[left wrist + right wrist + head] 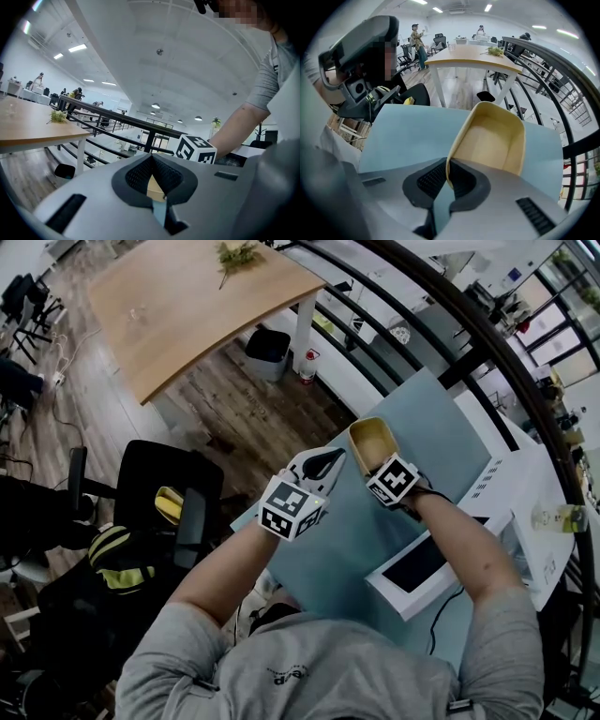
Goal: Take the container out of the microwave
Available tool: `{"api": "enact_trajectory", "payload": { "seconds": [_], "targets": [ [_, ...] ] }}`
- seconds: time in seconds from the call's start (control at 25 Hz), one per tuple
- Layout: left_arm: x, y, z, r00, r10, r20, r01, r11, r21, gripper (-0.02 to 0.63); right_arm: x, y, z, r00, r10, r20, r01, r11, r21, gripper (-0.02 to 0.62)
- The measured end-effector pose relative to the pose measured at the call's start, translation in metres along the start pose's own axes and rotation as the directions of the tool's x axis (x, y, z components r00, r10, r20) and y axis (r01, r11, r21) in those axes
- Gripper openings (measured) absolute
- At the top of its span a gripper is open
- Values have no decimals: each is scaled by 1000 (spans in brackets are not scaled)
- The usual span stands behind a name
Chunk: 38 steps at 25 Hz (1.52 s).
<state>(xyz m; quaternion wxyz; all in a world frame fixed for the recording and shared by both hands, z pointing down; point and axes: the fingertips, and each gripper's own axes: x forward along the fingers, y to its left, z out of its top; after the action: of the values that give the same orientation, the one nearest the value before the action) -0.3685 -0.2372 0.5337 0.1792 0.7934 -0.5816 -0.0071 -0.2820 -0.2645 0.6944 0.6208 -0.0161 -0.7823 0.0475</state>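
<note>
Head view: tips of my right tongs [377,474] hidden under their marker cube [392,480] (near rim of the container [372,440] too). Microwave [502,486] inside not visible past my forearm [464,540]. Left gripper view: container only a sliver behind my left tongs [152,180].

Nothing legible from my end. The only candidate is a small dark print on the grey shirt [281,674], below the collar, too small and blurred to make out. The cube [291,509] on the left gripper [324,465] and the cube [392,481] on the right gripper [371,471] carry black-and-white square markers, not letters or digits.
</note>
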Motion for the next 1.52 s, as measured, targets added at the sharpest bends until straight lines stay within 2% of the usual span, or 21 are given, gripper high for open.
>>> {"api": "enact_trajectory", "payload": {
  "seconds": [0.6, 0.76, 0.96, 1.24, 1.52],
  "targets": [
    [-8, 7, -3, 1000, -1, 0, 1, 1000, -17, 15, 20, 9, -7, 999, 45, 0, -45, 997, 55, 52],
    [-11, 9, -1, 1000, -2, 4, 2, 1000, -14, 15, 21, 13, -6, 999, 53, -1, -53, 997, 63, 123],
    [-17, 10, 4, 1000, -1, 7, 1, 1000, -9, 15, 9, 16, 3, 999, 43, 27, -45, 997, 68, 146],
    [-23, 4, 20, 1000, -10, 30, 9, 1000, 8, 15, -35, 9, 27, 990, 10, 143, -27, 992, 122, 149],
    [-32, -11, 50, 998, -26, 59, 24, 999, 34, 15, -102, 9, 52, 948, -35, 316, -27, 981, 191, 141]
  ]
}}
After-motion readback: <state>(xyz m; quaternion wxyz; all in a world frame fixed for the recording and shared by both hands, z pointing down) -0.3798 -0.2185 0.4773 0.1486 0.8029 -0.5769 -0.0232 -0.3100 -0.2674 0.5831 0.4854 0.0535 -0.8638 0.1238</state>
